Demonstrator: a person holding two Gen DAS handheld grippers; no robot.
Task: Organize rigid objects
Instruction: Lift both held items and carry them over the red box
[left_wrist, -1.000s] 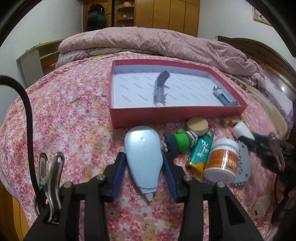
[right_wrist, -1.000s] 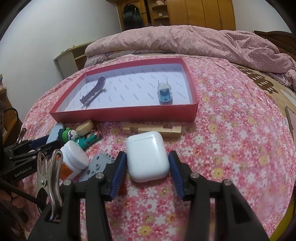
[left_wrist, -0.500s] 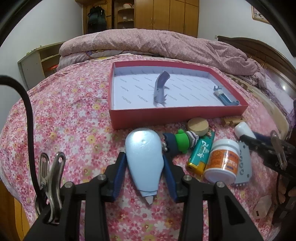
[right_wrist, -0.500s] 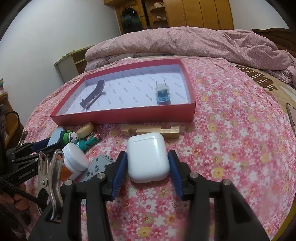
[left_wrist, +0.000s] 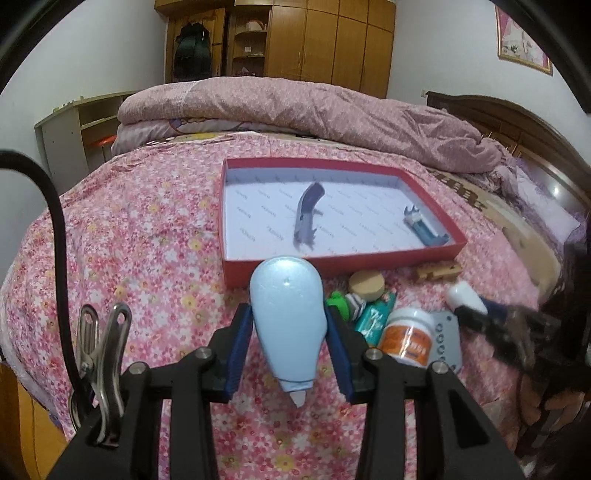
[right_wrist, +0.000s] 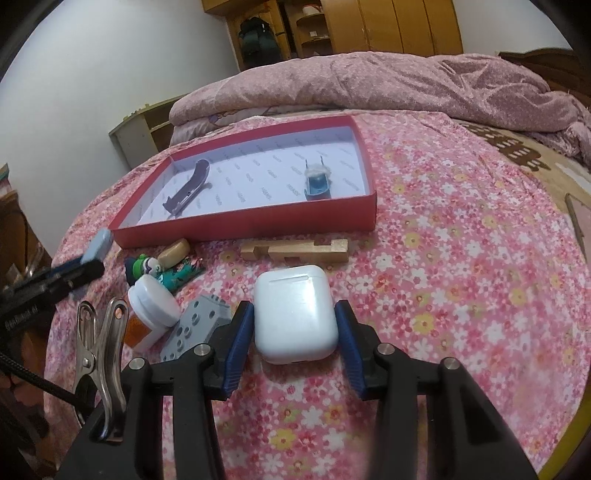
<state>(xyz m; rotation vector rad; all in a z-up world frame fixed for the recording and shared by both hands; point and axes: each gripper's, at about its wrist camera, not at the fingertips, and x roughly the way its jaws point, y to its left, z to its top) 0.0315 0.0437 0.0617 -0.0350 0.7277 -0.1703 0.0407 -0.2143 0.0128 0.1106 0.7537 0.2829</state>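
Earbud case (right_wrist: 295, 314) sits between right jaws, wooden block (right_wrist: 295, 251) beyond.

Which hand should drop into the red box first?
Left: the left gripper is clamped on the blue dispenser, lifted near the red box; the white case looks still on the bedspread.

Both grippers: black plastic frames, ribbed blue fingers (left_wrist: 239, 350), silver screws (right_wrist: 382, 349), steel spring clip (left_wrist: 101, 354) on left side, black cable (left_wrist: 55, 206); white lettering, probably a brand.
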